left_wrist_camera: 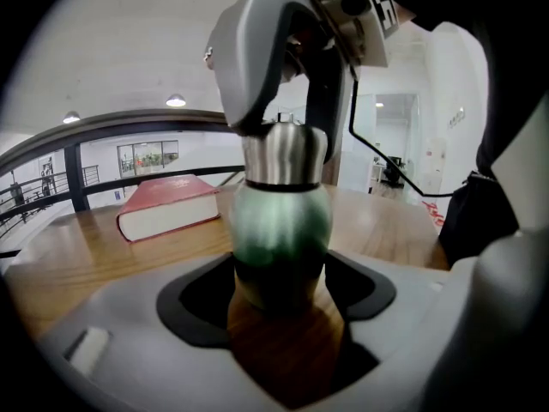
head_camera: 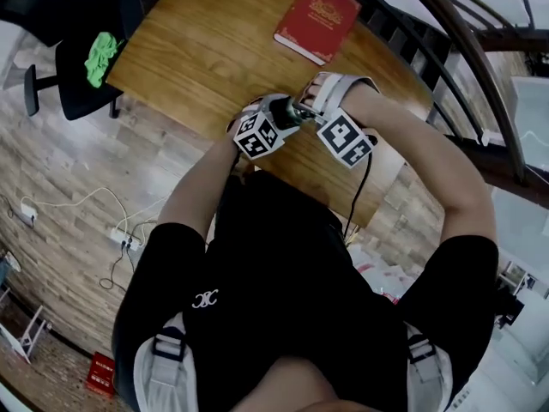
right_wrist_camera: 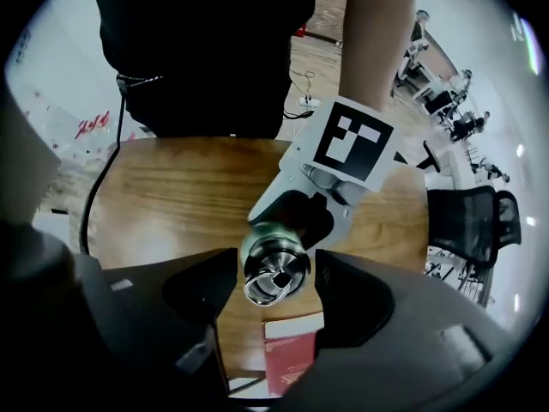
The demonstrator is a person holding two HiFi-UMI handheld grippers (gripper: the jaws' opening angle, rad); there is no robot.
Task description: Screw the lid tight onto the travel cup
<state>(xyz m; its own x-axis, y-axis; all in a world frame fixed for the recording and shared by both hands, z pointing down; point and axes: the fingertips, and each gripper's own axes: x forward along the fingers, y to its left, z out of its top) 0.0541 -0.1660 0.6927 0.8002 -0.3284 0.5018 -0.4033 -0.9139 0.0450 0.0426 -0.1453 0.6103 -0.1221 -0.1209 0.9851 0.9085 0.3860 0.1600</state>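
Left gripper (left_wrist_camera: 283, 292): is clamping the lower green body of the travel cup (left_wrist_camera: 281, 221), with one dark pad (left_wrist_camera: 193, 303) pressing in at each side of it.
Right gripper (right_wrist_camera: 276, 273): is reaching down over the top of the cup and is gripping the steel lid (right_wrist_camera: 274, 269), with one jaw at each side of it.
Travel cup: is standing upright on the wooden table (head_camera: 206, 50), near the edge closest to the person, with its green body below and a steel band above.
Lid: is sitting on the neck of the cup. The frames do not show how far it is screwed home.
Marker cubes: are flanking the cup in the head view. The left gripper's cube (head_camera: 257, 136) is sitting just left of the cup and the right gripper's cube (head_camera: 346, 140) just right of it.
Cable (head_camera: 360, 196): is hanging black from the right gripper, on the person's side of the cup.
Red book (head_camera: 317, 20): is lying flat and closed on the table beyond the cup, well apart from it.
Office chair (head_camera: 81, 88): is standing off the table, far to the left of the cup, and is carrying a bright green cloth (head_camera: 101, 57) on its seat.
Power strip (head_camera: 127, 240): is lying on the plank floor with its white cords, well left of the cup and nearer the person.
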